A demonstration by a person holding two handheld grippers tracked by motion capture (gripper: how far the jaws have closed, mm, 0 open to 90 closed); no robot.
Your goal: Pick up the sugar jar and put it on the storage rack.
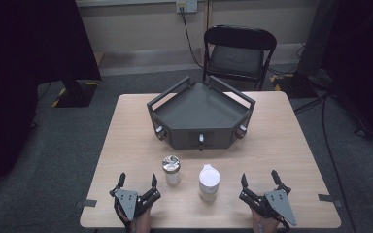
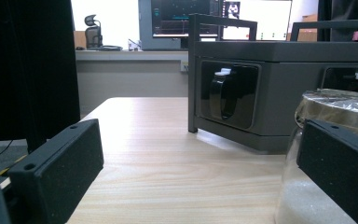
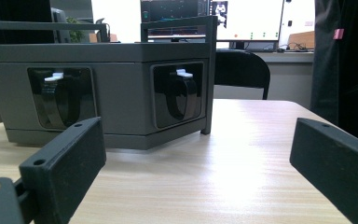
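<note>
High view: I rest both grippers, left and right, jaws wide and empty, flanking the foil-topped jar and white-lidded cup, ready to reach.

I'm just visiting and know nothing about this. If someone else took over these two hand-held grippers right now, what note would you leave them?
Left gripper: open, holding nothing, just left of the foil-capped jar.
Right gripper: open, holding nothing, right of the white-lidded cup.
Jar and cup stand upright, side by side, on the table in front of the grey tray box.
Done: nothing visibly handled.
Left: probably grasp jar and cup; both untouched.
</note>
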